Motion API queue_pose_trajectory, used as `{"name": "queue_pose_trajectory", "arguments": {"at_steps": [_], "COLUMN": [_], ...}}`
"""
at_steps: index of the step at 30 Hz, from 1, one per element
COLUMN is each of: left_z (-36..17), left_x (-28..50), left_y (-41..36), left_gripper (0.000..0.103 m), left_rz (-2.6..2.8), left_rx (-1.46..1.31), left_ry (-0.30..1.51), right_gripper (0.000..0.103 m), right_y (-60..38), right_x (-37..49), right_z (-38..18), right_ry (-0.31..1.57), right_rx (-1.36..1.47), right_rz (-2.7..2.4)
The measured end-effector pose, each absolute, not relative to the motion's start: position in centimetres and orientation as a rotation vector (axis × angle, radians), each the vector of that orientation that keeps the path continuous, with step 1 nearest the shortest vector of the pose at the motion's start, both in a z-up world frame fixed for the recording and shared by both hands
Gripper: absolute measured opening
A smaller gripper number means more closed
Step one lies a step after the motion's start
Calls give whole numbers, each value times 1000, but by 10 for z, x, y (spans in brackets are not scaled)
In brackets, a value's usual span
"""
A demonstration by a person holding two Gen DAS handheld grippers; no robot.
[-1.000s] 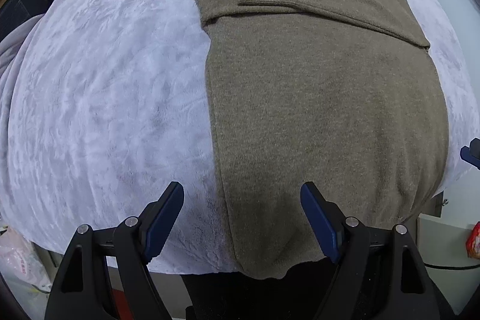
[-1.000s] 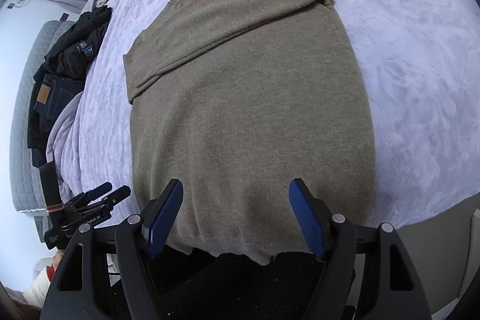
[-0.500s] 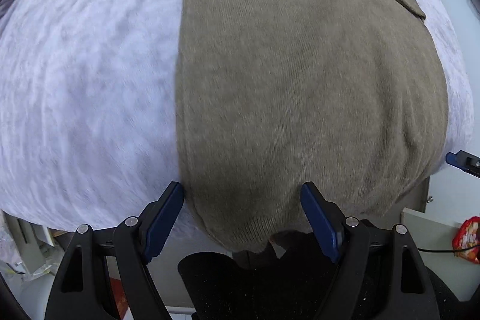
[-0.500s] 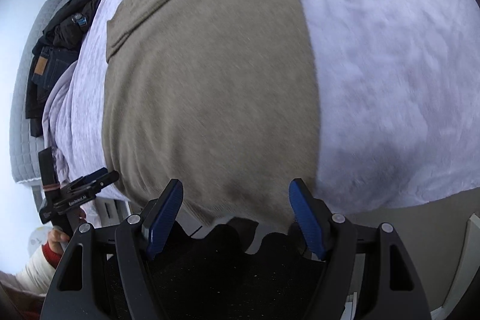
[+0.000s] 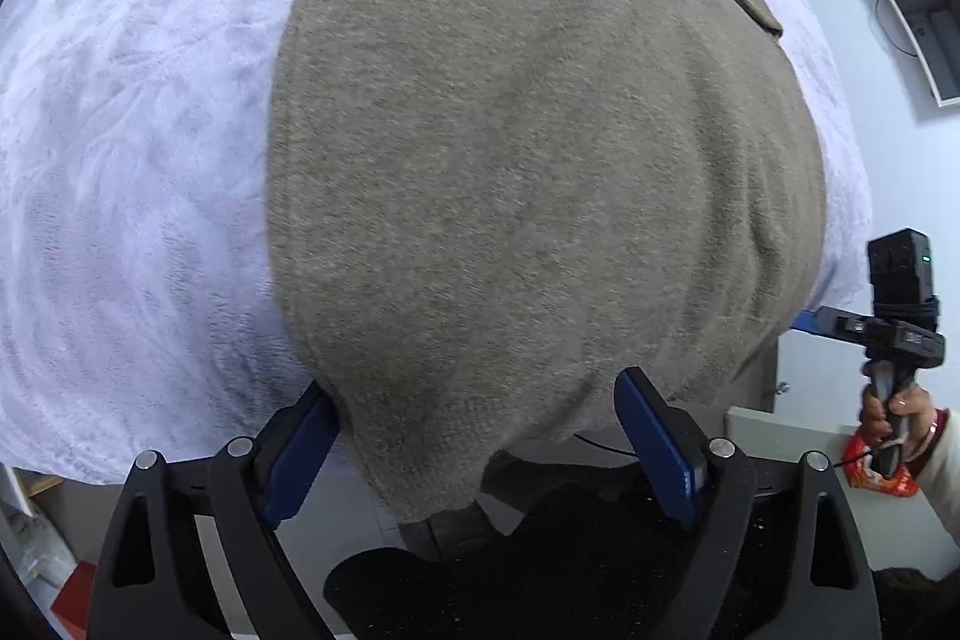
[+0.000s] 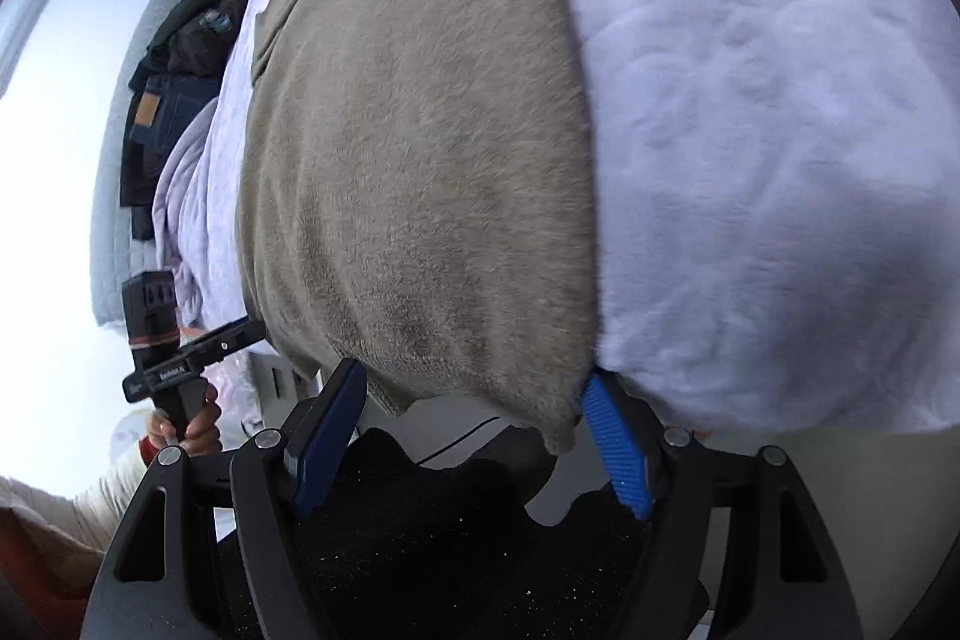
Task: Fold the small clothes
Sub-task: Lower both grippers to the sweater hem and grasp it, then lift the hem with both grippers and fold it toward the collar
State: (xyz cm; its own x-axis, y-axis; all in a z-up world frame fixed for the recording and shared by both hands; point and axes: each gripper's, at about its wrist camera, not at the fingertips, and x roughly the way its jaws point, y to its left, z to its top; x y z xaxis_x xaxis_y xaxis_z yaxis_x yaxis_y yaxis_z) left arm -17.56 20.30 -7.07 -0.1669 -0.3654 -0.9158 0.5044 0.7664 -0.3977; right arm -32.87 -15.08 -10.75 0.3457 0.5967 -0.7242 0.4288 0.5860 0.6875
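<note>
Between our left gripper's (image 5: 474,445) blue pads (image 5: 654,445) hangs the sweater's (image 5: 540,160) near left corner, where its ribbed hem droops over the bed's front edge. Those jaws have just been opening wider; they stand spread, the left pad close against the knit's side edge, the right pad just off the cloth, nothing pinched. Below the hem we see dark fabric, too dim to name.

At our right gripper (image 6: 474,436), seen in its own view, the sweater's (image 6: 420,129) near right corner dangles between the pads (image 6: 618,448). The jaws are parted there too, holding nothing, the right pad just beside the corner's tip where knit meets bed cover (image 6: 780,129). Each view catches the other tool off to the side: in the left one our right hand (image 5: 894,418) grips its handle past the sweater's right edge, and in the right one our left hand (image 6: 186,424) grips its own beyond the left edge.

Farther out, the olive-brown sweater lies flat along the pale fleecy cover (image 5: 120,129), running away from us, a sleeve folded across its far part. Bare cover spreads to the outer side of each gripper. Past the sweater's far left, dark clothes (image 6: 180,57) sit heaped at the bed's edge, among them what look like jeans with a tan patch.
</note>
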Motion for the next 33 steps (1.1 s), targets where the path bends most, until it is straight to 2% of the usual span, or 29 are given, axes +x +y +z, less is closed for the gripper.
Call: {"name": "queue_pose_trajectory", "arguments": {"at_steps": [7,15,16,17,18,19,20,21,33], "left_z": [-74,-76,-75,-73,-72,-73,-74,-74,-2], "left_x": [-191,-183,-185,-187,-185,-183,-181,-179,-113], "left_y": [203,196,193,192,194,193,192,194,207], "left_gripper": [89,89,84,75,52,31,22,16,16], "left_rz": [-779,-759,-761,-765,-766,-764,-765,-768,-860], "left_rx": [146,89,104,118,129,131,120,107,-169], "left_ry": [1599,1619,1618,1615,1623,1640,1652,1657,1587], "right_gripper": [78,77,75,61,31,16,10,10,10], "right_y": [-138,-140,-139,-139,-138,-138,-138,-137,-150], "right_x": [-311,-312,-311,-313,-315,-317,-317,-319,-297], "right_z": [-123,-126,-129,-132,-136,-139,-141,-141,-73], "right_ry": [1296,1235,1235,1234,1230,1229,1235,1220,876], "right_rx": [1018,1131,1160,1191,1234,1270,1280,1289,1476], "right_rz": [252,285,284,284,285,277,265,267,354]}}
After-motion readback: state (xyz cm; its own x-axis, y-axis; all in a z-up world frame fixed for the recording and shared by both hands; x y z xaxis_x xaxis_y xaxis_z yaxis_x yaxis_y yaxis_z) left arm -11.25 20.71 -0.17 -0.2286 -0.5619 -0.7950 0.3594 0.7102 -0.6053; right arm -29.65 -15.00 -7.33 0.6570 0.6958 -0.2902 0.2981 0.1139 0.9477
